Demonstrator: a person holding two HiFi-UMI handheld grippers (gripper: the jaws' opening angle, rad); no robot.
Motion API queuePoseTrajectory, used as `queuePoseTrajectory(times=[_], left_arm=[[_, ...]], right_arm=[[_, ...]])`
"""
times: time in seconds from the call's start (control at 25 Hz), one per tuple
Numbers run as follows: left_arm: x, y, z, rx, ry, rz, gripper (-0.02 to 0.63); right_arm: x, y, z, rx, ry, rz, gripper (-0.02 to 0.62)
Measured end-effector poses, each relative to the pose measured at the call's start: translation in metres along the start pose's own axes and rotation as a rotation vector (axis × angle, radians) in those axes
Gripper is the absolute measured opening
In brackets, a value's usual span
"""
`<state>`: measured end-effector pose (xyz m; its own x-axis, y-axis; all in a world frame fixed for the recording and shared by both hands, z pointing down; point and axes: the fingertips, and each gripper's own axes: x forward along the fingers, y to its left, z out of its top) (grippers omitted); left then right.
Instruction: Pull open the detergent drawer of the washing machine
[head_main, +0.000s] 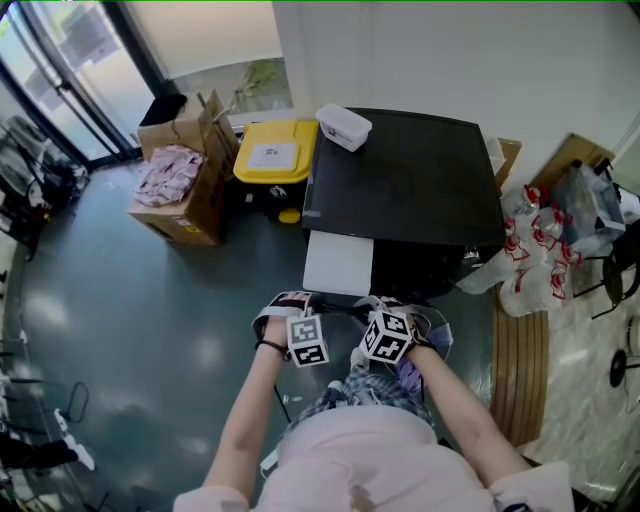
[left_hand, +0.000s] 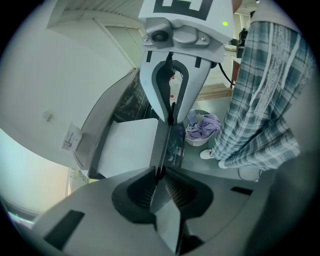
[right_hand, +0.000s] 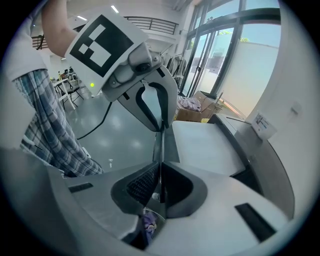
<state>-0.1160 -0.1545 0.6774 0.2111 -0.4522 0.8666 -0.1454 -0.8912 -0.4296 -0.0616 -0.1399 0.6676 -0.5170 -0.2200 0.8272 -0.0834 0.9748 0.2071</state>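
Observation:
The washing machine (head_main: 405, 175) has a black top. Its white detergent drawer (head_main: 338, 262) stands pulled out toward me at the front left. My left gripper (head_main: 298, 302) and right gripper (head_main: 376, 308) meet at the drawer's front edge, facing each other. In the left gripper view the left gripper (left_hand: 161, 175) is shut on the thin front panel (left_hand: 161, 142) of the drawer (left_hand: 127, 147). In the right gripper view the right gripper (right_hand: 160, 172) is shut on the same panel (right_hand: 159, 142), beside the drawer's white top (right_hand: 205, 145).
A white box (head_main: 344, 126) sits on the machine's top. A yellow bin (head_main: 273, 155) and cardboard boxes (head_main: 185, 180) stand to the left. Plastic bags (head_main: 535, 250) lie to the right. A basket of purple laundry (left_hand: 202, 129) sits on the floor under the drawer.

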Motion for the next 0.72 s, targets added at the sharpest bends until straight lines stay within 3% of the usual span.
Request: queuePoseTrajectory(times=[0.72], left_arm=[[-0.023, -0.048, -0.006, -0.001, -0.02, -0.012, 0.078]], right_arm=[[-0.009, 0.053, 0.005, -0.009, -0.002, 0.001, 0.049]])
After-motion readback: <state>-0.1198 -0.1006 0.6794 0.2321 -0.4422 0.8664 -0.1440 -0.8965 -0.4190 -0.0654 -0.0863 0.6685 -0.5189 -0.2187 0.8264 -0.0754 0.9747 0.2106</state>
